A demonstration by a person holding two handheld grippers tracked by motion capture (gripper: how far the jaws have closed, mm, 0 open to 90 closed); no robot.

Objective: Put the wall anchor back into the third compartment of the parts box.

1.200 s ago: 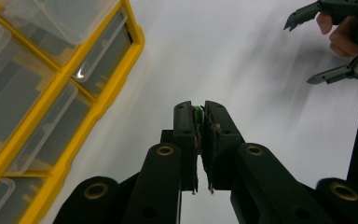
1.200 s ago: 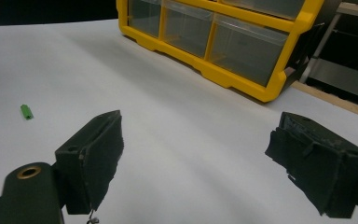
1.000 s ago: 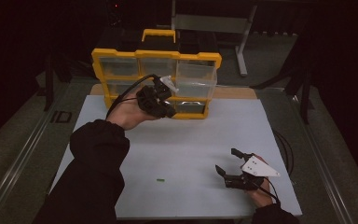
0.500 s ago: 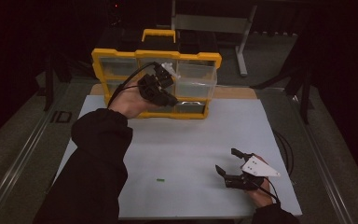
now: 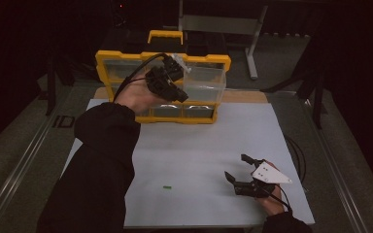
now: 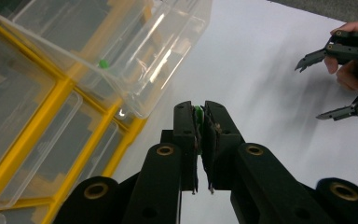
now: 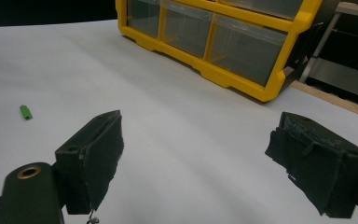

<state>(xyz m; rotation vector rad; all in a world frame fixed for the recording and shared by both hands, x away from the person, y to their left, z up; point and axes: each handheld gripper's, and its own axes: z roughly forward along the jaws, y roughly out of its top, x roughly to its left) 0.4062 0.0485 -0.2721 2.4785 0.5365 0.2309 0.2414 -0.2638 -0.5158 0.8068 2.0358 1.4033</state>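
The white surface (image 5: 199,160) carries a yellow organizer (image 5: 126,60) of clear drawers standing at its far edge, and one clear drawer (image 5: 204,82) is pulled out of it, with a small green piece (image 6: 103,64) lying inside as the left gripper view shows. The left gripper (image 5: 182,94) is held up in front of the organizer just beside that drawer, its fingers (image 6: 186,126) clenched on a tiny green piece (image 6: 198,112) pinched at their tips. The right gripper (image 5: 238,167) rests low near the surface's front right corner, its fingers (image 7: 91,158) spread wide and holding nothing. Another small green piece (image 5: 166,186) lies on the surface, well apart from both grippers.
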